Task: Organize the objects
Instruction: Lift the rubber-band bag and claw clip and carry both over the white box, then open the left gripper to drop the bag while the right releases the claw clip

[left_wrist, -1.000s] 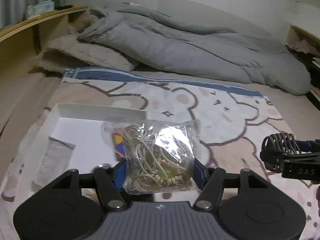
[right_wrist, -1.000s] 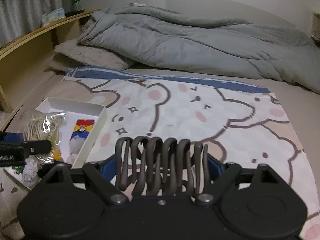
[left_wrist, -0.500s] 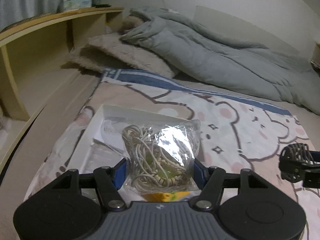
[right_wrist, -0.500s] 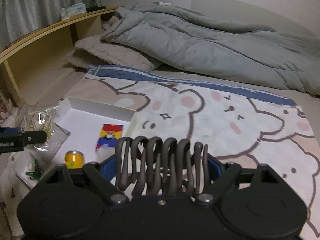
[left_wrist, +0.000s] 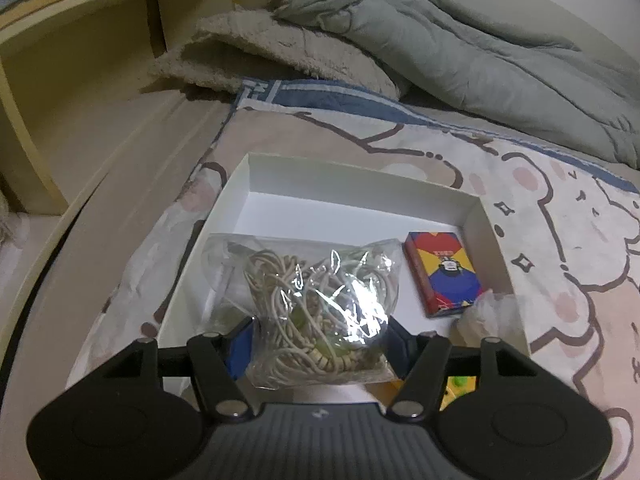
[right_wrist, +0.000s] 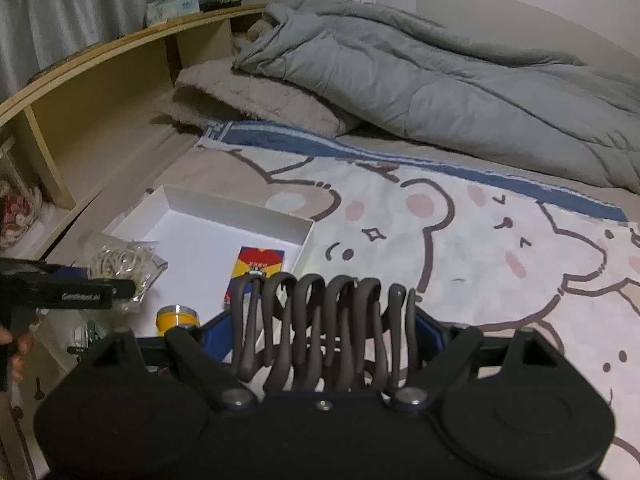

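a: left gripper (left_wrist: 320, 340) clamped on clear bag of cords (left_wrist: 320, 312), held above the near-left part of the white box (left_wrist: 360, 184).
b: box contents?
a: colourful card pack (left_wrist: 442, 276) flat on the right side, yellow-lidded jar (right_wrist: 178, 318) at the near end. box sits on the bear-print blanket (right_wrist: 440, 232).
b: right gripper (right_wrist: 326, 332)?
a: pinched on a dark coiled spring thing (right_wrist: 324, 328), coils upright between the pads, just right of the box.
b: background?
a: grey duvet (right_wrist: 440, 80), wooden shelf (right_wrist: 100, 92) on the left.

One box (left_wrist: 476, 224), one card pack (left_wrist: 442, 272), two pillows (right_wrist: 256, 96).
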Motion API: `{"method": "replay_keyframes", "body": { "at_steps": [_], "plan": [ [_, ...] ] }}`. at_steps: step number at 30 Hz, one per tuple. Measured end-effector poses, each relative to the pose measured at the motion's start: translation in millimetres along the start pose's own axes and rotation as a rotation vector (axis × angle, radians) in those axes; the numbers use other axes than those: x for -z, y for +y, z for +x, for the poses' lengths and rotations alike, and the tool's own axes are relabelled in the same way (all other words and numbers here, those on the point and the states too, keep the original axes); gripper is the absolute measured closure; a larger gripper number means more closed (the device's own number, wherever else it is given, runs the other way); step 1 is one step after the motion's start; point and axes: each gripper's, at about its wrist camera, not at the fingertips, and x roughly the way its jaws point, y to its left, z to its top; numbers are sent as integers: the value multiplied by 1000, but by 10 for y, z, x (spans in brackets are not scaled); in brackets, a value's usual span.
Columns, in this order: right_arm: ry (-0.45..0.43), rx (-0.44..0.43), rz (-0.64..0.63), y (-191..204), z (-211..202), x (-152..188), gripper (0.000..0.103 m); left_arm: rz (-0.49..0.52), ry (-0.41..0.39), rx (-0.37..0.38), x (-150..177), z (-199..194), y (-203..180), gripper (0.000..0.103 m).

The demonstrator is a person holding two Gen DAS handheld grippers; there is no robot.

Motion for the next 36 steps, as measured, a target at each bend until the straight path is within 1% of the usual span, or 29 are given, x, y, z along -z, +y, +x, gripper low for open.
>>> {"method": "replay_keyframes", "body": {
  "at_steps": [8, 10, 14, 16, 18, 20, 23, 26, 29, 30, 32, 35, 36],
  "plan": [
    [29, -10, -2, 12, 154, 8, 15, -33, -3, 16, -116, 347, -7, 38],
    [34, -5, -11, 15, 195, 12, 15, -31, 8, 24, -144, 443, -45, 38],
    [48, 4, -13, -11, 287, 7, 15, -3, 77, 54, -129, 617, -118, 38],
    [59, 6, -12, -23, 337, 7, 15, 24, 104, 77, -95, 646, -155, 38],
    [67, 7, -11, -34, 386, 2, 15, 47, 118, 84, -65, 650, -172, 38],
    [74, 0, -15, -21, 434, -20, 15, 59, 154, 114, -21, 665, -171, 38],
    [66, -27, -32, 34, 481, -88, 15, 115, 169, 151, 40, 631, -211, 38],
    [50, -52, -65, 149, 546, -198, 15, 131, 180, 149, 78, 598, -213, 37],
    [46, -80, -62, 296, 682, -333, 15, 102, 181, 146, 94, 577, -153, 34],
    [51, -95, -49, 347, 753, -384, 14, 95, 182, 141, 88, 568, -138, 28],
    [62, -134, -10, 451, 929, -483, 14, 79, 172, 141, 66, 526, -101, 22],
    [76, -158, 25, 634, 1184, -603, 14, 47, 135, 161, 23, 416, -27, 14],
    [81, -162, 35, 696, 1277, -641, 14, 36, 122, 167, 12, 379, -4, 13]
  ]
}}
